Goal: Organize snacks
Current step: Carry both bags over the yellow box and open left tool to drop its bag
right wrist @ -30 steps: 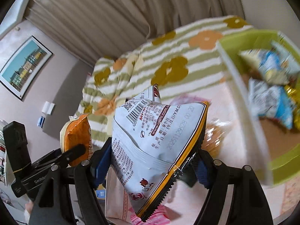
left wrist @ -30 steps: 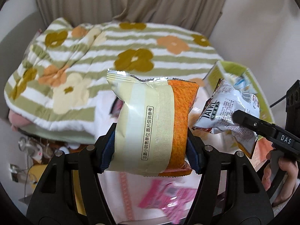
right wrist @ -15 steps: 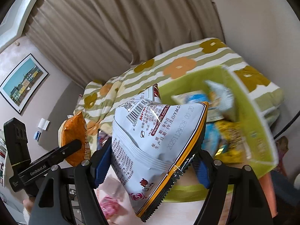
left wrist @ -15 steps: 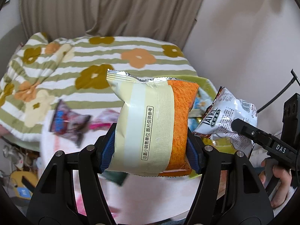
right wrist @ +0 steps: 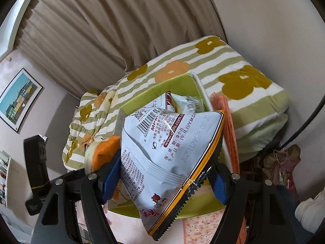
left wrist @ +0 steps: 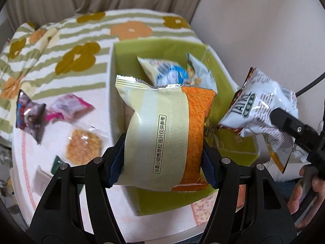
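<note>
Green box (left wrist: 119,65) is the target, and both packets hang over or near it, so we judge the step in hand is the drop-off. To do it well we bring each packet fully inside the walls before letting go, and low enough that it lands flat on the snacks already in there, not on the rim. Release one side at a time so the packets don't knock each other out.

Left gripper (left wrist: 162,158): jaws closed to packet width, blue pads (left wrist: 116,162) pinching the cream-and-orange packet (left wrist: 162,134) at its lower half. It sits upright over the box's near wall.

Right gripper (right wrist: 162,181): jaws likewise clamped on the white packet (right wrist: 162,154), gripped across its tilted lower body. It looks to be at the box's right edge, though the fisheye makes it hard to say if it has cleared the wall.

Loose snacks, among them a pink packet (left wrist: 67,109) and a yellow one (left wrist: 84,148), lie on the table (left wrist: 97,105) left of the box, yet to be collected.
</note>
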